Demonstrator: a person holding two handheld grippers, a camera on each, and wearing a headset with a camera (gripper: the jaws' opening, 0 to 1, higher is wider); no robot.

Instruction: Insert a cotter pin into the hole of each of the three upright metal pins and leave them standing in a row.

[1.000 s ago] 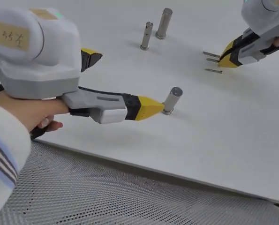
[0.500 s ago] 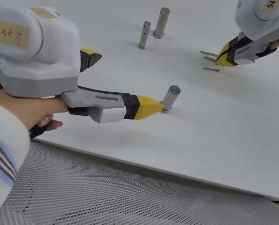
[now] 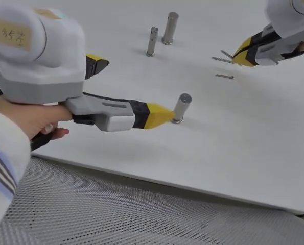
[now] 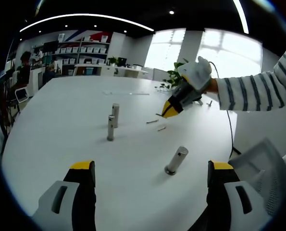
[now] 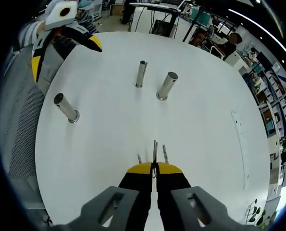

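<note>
Thin steel cotter pin point(image 5: 155, 150) clenched at tips of right gripper point(image 5: 155, 168) jaws; left gripper point(image 4: 151, 166) jaws released, straddling nearest grey cylindrical metal pin point(image 4: 176, 161). Risked toppling it through a careless nudge.

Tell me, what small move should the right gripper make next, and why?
Probably carry its load toward the nearest metal pin. The right gripper is shut on one cotter pin, and the open left gripper has a jaw tip at that metal pin, seemingly ready to steady it.
</note>
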